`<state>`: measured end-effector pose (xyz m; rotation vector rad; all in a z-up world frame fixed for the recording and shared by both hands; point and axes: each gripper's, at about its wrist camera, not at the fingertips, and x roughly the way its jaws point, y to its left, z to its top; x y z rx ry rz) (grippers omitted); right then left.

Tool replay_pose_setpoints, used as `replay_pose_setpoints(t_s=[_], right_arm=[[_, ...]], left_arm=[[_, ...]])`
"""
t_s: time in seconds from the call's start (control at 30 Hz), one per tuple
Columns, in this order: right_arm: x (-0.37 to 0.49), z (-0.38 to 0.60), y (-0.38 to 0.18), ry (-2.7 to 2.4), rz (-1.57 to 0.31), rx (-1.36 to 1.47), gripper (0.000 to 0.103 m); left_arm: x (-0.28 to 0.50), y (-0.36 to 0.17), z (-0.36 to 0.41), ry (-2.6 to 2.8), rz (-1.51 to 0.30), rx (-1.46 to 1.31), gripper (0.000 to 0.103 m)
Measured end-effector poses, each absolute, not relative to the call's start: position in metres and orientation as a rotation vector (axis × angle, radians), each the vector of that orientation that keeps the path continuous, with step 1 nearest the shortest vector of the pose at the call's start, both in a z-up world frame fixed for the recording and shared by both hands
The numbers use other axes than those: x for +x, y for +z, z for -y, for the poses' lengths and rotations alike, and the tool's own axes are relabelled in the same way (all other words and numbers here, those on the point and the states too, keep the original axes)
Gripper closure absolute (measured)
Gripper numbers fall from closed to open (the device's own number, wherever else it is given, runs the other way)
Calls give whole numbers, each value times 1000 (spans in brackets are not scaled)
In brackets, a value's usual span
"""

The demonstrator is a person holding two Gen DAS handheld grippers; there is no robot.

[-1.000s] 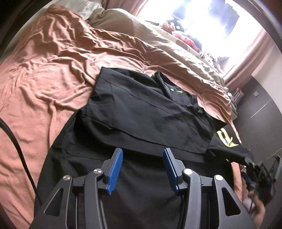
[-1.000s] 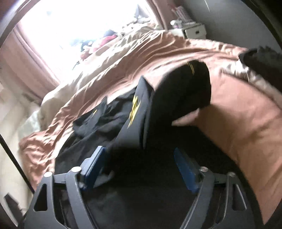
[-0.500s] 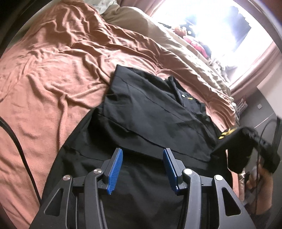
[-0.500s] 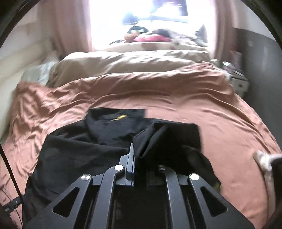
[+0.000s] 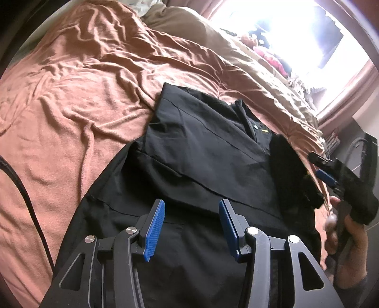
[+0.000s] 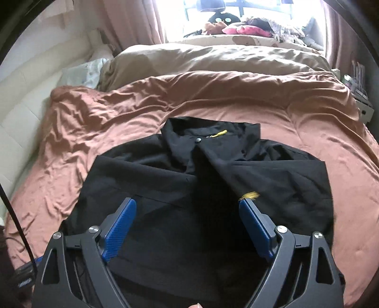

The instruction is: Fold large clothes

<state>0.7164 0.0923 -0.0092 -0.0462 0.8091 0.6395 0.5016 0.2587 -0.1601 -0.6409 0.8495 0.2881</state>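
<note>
Item: black shirt [image 6: 203, 175], large, collared, with a small yellow tag at the neck. We find it lying on the rust-brown blanket [image 5: 78, 90] of the bed, collar toward the window [image 6: 236, 14]. We see one side folded in over the body, its edge a straight line across the front in the left wrist view; the sleeve [image 6: 279, 182] on the other side lies folded in as well, with a yellow mark near its end

Left tongs [image 5: 191, 225]: we note them apart, blue pads facing each other, nothing between them, above the lower part of the shirt

Right tongs [image 6: 187, 228]: we note them wide apart, gripping nothing, above the shirt's middle; the yellow mark sits just beside the right pad

Also present: beige duvet [image 6: 213, 59] beyond the blanket; soft toys [image 6: 236, 26] on the sill; a black cable [image 5: 28, 201] over the blanket's left edge
</note>
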Motion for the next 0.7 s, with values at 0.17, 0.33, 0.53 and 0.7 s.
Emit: replay_pose_setpoints(t_s=[0.17, 0.33, 0.53, 0.7], right_arm=[[711, -28, 11, 518, -731, -108, 15], [728, 19, -12, 439, -789, -119, 15], [733, 6, -33, 457, -826, -213, 15], [723, -32, -57, 451, -789, -463, 15]], left_arm=[[503, -160, -255, 287, -854, -630, 53], [506, -161, -251, 282, -857, -622, 53], [510, -164, -248, 284, -867, -601, 53], [512, -168, -249, 293, -878, -597, 53]])
